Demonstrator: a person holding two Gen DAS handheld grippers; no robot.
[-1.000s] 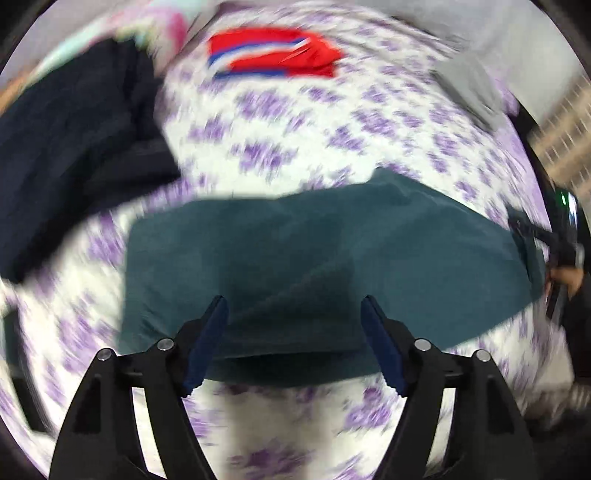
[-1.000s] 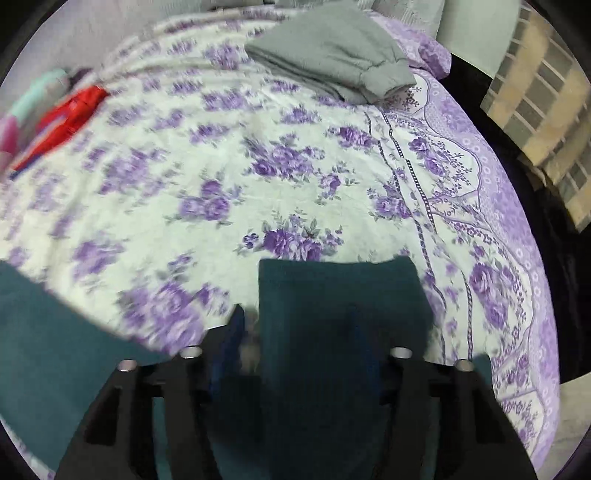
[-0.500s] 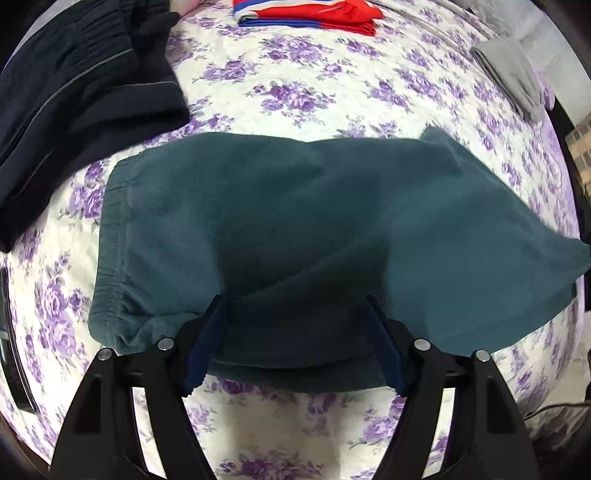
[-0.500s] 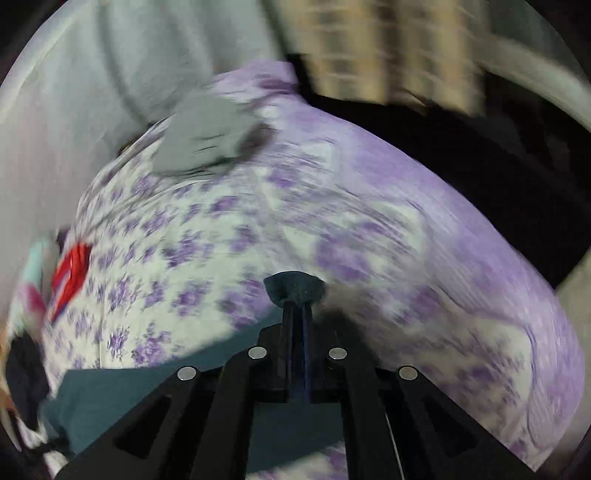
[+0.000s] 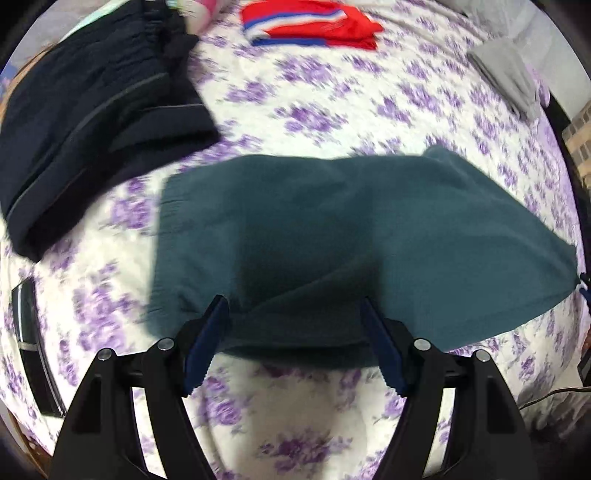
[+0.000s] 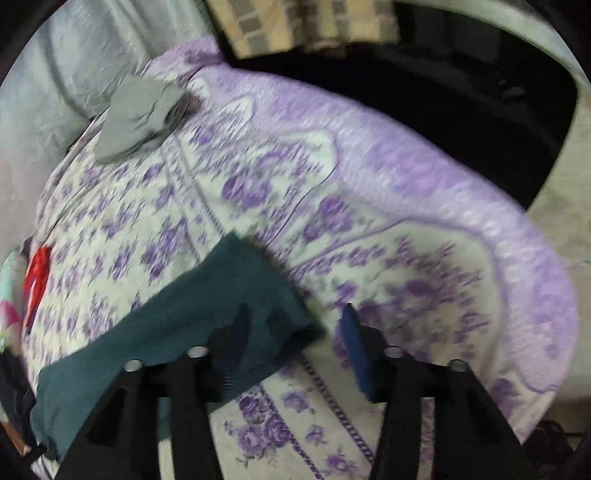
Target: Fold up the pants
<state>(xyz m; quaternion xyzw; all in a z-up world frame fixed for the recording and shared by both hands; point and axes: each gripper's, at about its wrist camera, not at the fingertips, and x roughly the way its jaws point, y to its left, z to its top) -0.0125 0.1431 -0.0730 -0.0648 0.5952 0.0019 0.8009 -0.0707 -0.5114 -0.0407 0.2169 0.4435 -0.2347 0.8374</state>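
1. Two things have changed in the last half second: the right gripper (image 6: 295, 332), which was pinched shut on the teal cloth, now stands with its fingers (image 6: 356, 347) spread wide, and the teal pants (image 5: 351, 236) lie settled flat on the bed (image 5: 295, 424) instead of being carried.
2. That reads as a release. The leg end has been laid down, so one fold looks finished and the pants now sit as a wide teal band across the flowered cover, waistband toward the dark clothes (image 5: 85, 122).
3. Right fingers: wide open, holding nothing. The left-hand one overlaps the corner of the pants in the right wrist view; whether it touches the cloth I cannot tell. The other hangs over bare bedcover.
4. The left gripper (image 5: 295, 347) is just as wide as it was a second ago, gripping nothing. Its fingers (image 5: 207, 343) straddle the near edge of the pants, which runs between them; contact is not clear.
5. Other clothes, a red striped piece (image 5: 310, 26) and a grey folded piece (image 6: 136, 114), lie well apart from the pants.
6. Judging by the long band left, another fold across the length seems to be next.
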